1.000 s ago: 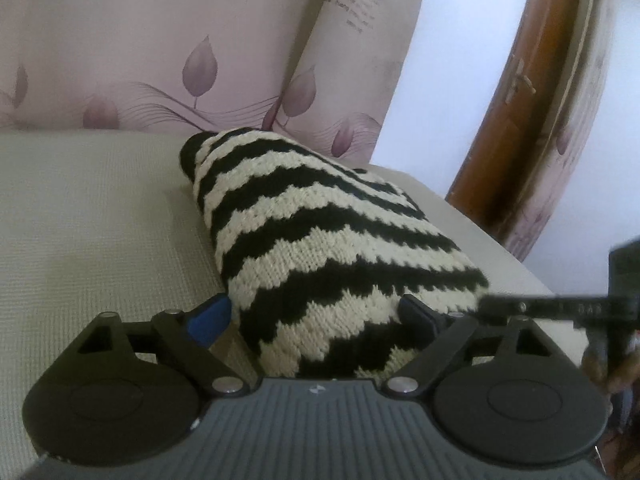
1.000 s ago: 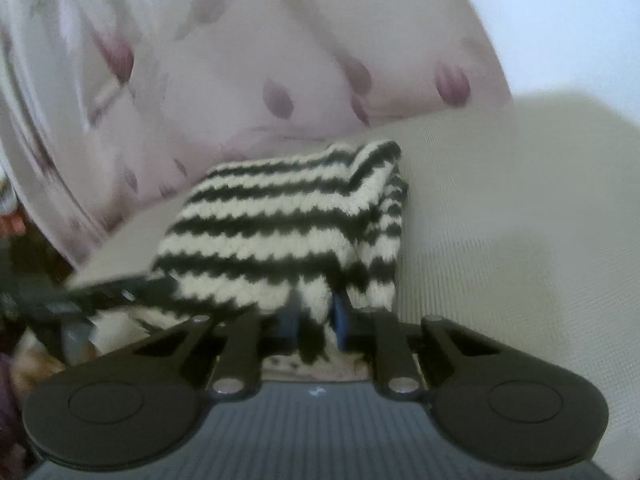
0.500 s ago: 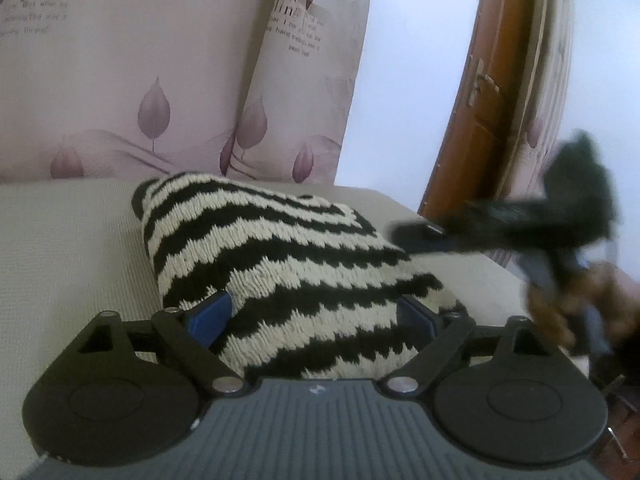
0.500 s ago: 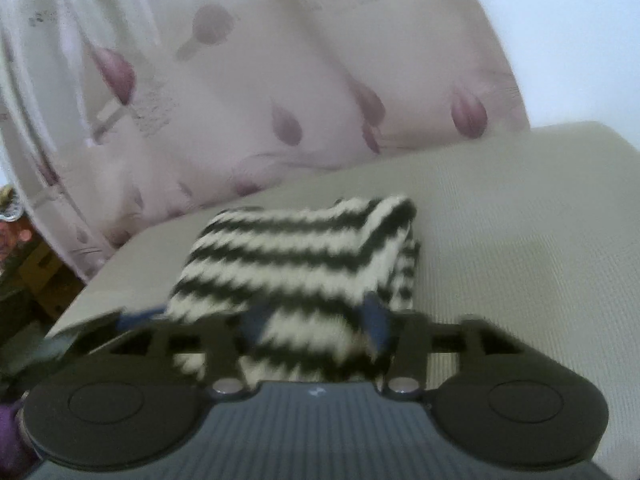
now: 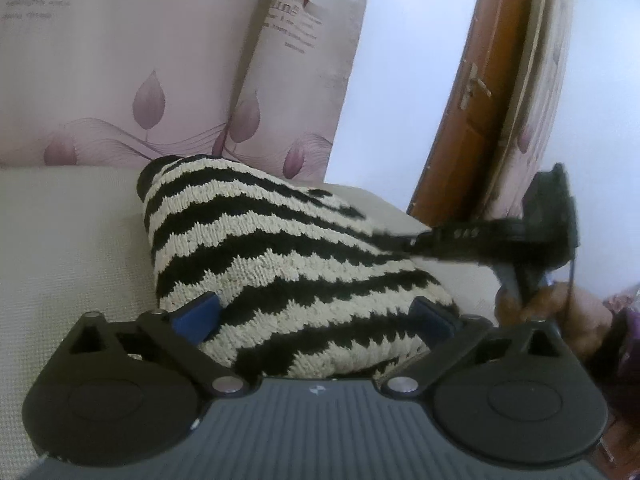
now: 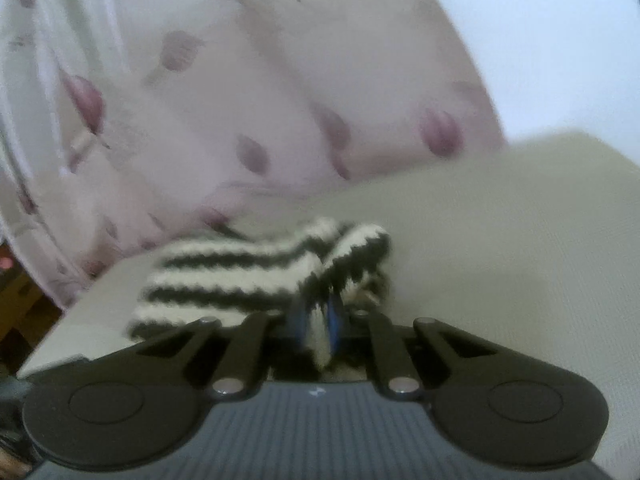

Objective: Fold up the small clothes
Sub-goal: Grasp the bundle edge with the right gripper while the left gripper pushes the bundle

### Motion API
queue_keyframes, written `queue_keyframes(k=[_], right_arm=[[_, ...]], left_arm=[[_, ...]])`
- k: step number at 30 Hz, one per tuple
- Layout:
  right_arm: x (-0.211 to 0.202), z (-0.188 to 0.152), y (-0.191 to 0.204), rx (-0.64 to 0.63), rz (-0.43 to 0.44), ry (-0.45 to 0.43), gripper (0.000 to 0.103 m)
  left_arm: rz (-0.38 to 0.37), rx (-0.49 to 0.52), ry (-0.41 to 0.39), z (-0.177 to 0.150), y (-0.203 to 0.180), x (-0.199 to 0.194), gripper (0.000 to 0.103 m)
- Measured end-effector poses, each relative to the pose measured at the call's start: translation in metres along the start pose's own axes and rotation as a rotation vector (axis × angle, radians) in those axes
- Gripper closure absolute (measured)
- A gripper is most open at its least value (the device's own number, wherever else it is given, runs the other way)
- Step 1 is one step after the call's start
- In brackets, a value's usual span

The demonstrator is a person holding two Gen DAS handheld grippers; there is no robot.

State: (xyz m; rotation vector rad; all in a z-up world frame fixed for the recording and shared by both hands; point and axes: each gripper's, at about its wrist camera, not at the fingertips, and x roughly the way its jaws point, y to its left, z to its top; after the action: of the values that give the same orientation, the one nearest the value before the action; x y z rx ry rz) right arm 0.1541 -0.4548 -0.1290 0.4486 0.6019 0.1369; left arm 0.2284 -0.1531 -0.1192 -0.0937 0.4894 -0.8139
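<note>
- Left wrist view: my left gripper (image 5: pixel 316 316) sits at the bottom of the frame, its blue fingers (image 5: pixel 196 316) spread wide and just opened further. The knit (image 5: pixel 280 264), a black-and-cream zigzag piece, lies between them on the beige surface (image 5: pixel 68 240); whether the pads press its sides I cannot tell.
- Same view: the knit fills the centre and runs toward the upper left. My right gripper (image 5: pixel 404 242) reaches in from the right edge, its tip at the knit's right side, with my hand (image 5: pixel 560 312) below it.
- Same view: a pink leaf-print curtain (image 5: pixel 160 80) hangs behind, with a brown door (image 5: pixel 472 112) at the upper right.
- Right wrist view, blurred: my right fingers (image 6: pixel 334 316) have just been closing and are clenched on a fold of the knit (image 6: pixel 240 280) at lower centre.
- Same view: the rest of the knit spreads left of centre on the surface (image 6: pixel 500 240), the curtain (image 6: pixel 240 80) behind it.
</note>
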Motion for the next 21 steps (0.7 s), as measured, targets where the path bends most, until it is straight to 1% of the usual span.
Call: queue_keyframes(k=[3, 5, 7, 10, 12, 13, 15, 17, 18, 20, 21], right_arm=[[0.006, -0.007, -0.018, 0.083, 0.027, 0.023, 0.093], [0.011, -0.006, -0.016, 0.094, 0.033, 0.032, 0.09], [0.006, 0.0, -0.002, 0.039, -0.001, 0.009, 0.089], [-0.008, 0.013, 0.025, -0.063, -0.043, -0.071, 0.089], [-0.011, 0.021, 0.046, -0.153, -0.034, -0.095, 0.089], [-0.009, 0.023, 0.055, -0.195, -0.025, -0.085, 0.089], [0.0, 0.023, 0.073, -0.294, -0.037, -0.059, 0.089], [0.014, 0.017, 0.084, -0.392, -0.049, -0.012, 0.089], [0.02, 0.012, 0.086, -0.424, -0.068, 0.016, 0.089], [0.03, -0.004, 0.075, -0.459, -0.15, 0.087, 0.09], [0.031, -0.012, 0.064, -0.459, -0.164, 0.084, 0.09]], left_arm=[[0.021, 0.047, 0.009, -0.003, -0.006, 0.003, 0.0], [0.026, 0.056, 0.012, -0.004, -0.007, 0.005, 0.0], [0.02, 0.034, 0.009, -0.003, -0.005, 0.004, 0.0], [0.021, 0.019, 0.006, -0.004, -0.003, 0.004, 0.0], [0.023, 0.02, 0.004, -0.006, -0.004, 0.003, 0.0], [0.025, 0.023, 0.004, -0.006, -0.005, 0.003, 0.0], [0.025, 0.022, 0.002, -0.005, -0.004, 0.002, 0.0], [0.027, 0.022, 0.002, -0.006, -0.004, 0.001, 0.0], [0.025, 0.021, 0.003, -0.006, -0.004, 0.0, 0.0], [0.017, 0.015, -0.001, -0.007, -0.002, -0.003, 0.0], [0.012, 0.013, -0.002, -0.008, -0.001, -0.005, 0.0]])
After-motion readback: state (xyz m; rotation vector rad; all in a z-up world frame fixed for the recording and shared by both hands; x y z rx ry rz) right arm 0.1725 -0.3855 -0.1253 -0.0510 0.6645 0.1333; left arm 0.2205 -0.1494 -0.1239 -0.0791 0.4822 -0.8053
